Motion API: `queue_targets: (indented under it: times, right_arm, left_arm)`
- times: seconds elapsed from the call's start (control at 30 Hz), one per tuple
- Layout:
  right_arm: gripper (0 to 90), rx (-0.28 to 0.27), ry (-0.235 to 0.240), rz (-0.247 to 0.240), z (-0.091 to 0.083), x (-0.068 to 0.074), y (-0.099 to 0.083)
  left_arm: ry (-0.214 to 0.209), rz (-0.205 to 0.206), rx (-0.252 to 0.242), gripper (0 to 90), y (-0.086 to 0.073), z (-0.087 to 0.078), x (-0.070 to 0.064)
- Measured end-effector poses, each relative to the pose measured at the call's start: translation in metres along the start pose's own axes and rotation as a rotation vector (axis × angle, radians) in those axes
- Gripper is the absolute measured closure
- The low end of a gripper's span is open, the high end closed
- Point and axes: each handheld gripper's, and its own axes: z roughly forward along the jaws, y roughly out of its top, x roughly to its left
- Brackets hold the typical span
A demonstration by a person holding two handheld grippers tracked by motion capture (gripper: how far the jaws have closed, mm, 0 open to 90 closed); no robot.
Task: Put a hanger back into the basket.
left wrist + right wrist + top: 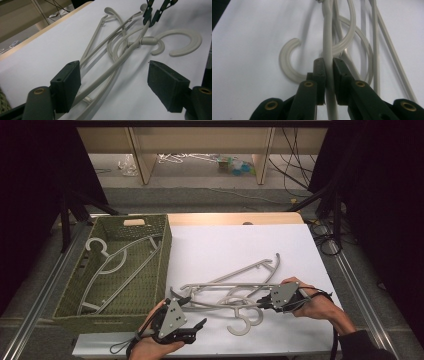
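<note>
right hand-held gripper [329,72]: clamped on hanger [328,37] arm, to pull it free from tangle
left hand-held gripper [113,85]: jaws apart, straddling hanger pile [110,45], ready to pin
basket [75,290]: likely destination

two hangers [235,287] on the table, one hanger [117,265] in one basket [162,255].

Your basket [70,290] sits at nine o'clock on the table [225,245], one hanger [117,265] lying inside it. The tangled hangers [235,287] lie on the table at five o'clock, just right of the basket.
</note>
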Motion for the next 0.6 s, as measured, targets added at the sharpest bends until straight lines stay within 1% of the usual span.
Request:
queue_targets:
  times: [0.03, 0.07, 0.1, 0.13, 0.17, 0.2, 0.23, 0.27, 0.3, 0.33, 0.37, 0.4, 0.43, 0.47, 0.5, 0.53, 0.57, 0.6]
  right_arm:
    - [81.6, -0.011, -0.004, -0.016, -0.001, -0.001, 0.001]
    - [81.7, -0.019, -0.005, -0.020, -0.003, -0.001, 0.002]
    - [81.7, -0.025, -0.011, 0.004, -0.005, 0.000, 0.003]
    - [81.7, -0.028, -0.022, -0.007, -0.009, -0.001, 0.004]
    - [81.7, -0.028, -0.022, -0.007, -0.009, -0.001, 0.004]
    - [81.7, -0.043, -0.027, -0.034, -0.010, -0.003, 0.004]
    - [81.7, -0.033, -0.021, -0.020, -0.012, -0.001, 0.004]
    - [81.7, -0.039, -0.023, -0.026, -0.013, -0.002, 0.004]
    - [81.7, -0.049, -0.027, -0.029, -0.014, -0.002, 0.005]
    - [81.6, -0.033, -0.042, -0.007, -0.017, 0.000, 0.006]
    - [81.7, -0.040, -0.034, -0.004, -0.016, 0.000, 0.006]
    - [81.7, -0.053, -0.021, -0.015, -0.016, 0.000, 0.006]
    - [81.7, -0.045, -0.029, -0.013, -0.017, 0.000, 0.007]
    - [81.7, -0.040, -0.034, -0.013, -0.018, 0.000, 0.007]
    - [81.6, -0.040, -0.033, -0.016, -0.018, 0.000, 0.007]
    - [81.6, -0.051, -0.032, -0.031, -0.017, -0.002, 0.006]
    - [81.7, -0.053, -0.030, -0.024, -0.017, -0.001, 0.006]
    - [81.6, -0.053, -0.031, -0.029, -0.018, -0.002, 0.006]
  left_arm:
    - [-0.010, 0.003, 0.012, 27.8, 0.001, 0.003, -0.001]
    - [-0.010, 0.028, 0.023, 29.4, 0.004, 0.008, -0.001]
    - [-0.008, 0.051, 0.036, 31.6, 0.006, 0.012, -0.001]
    - [-0.014, 0.067, 0.047, 33.2, 0.007, 0.017, -0.001]
    - [-0.018, 0.082, 0.059, 33.2, 0.009, 0.022, -0.001]
    - [-0.019, 0.103, 0.075, 33.8, 0.010, 0.028, -0.001]
    - [-0.021, 0.129, 0.088, 34.5, 0.011, 0.033, 0.000]
    - [-0.028, 0.151, 0.099, 35.5, 0.011, 0.038, 0.000]
    - [0.213, 0.265, 0.088, 35.9, 0.015, 0.038, 0.007]
    - [0.191, 0.269, 0.092, 37.3, 0.015, 0.042, 0.008]
    - [0.172, 0.274, 0.098, 39.1, 0.015, 0.048, 0.008]
    - [0.162, 0.275, 0.098, 40.8, 0.016, 0.051, 0.008]
    - [0.153, 0.283, 0.103, 41.2, 0.016, 0.055, 0.007]
    - [0.156, 0.284, 0.105, 42.1, 0.017, 0.059, 0.006]
    - [0.145, 0.284, 0.104, 43.8, 0.017, 0.062, 0.006]
    - [0.139, 0.284, 0.105, 44.6, 0.017, 0.065, 0.004]
    - [-0.079, 0.259, 0.133, 45.8, 0.017, 0.073, 0.001]
    - [-0.081, 0.271, 0.135, 47.6, 0.017, 0.076, 0.000]
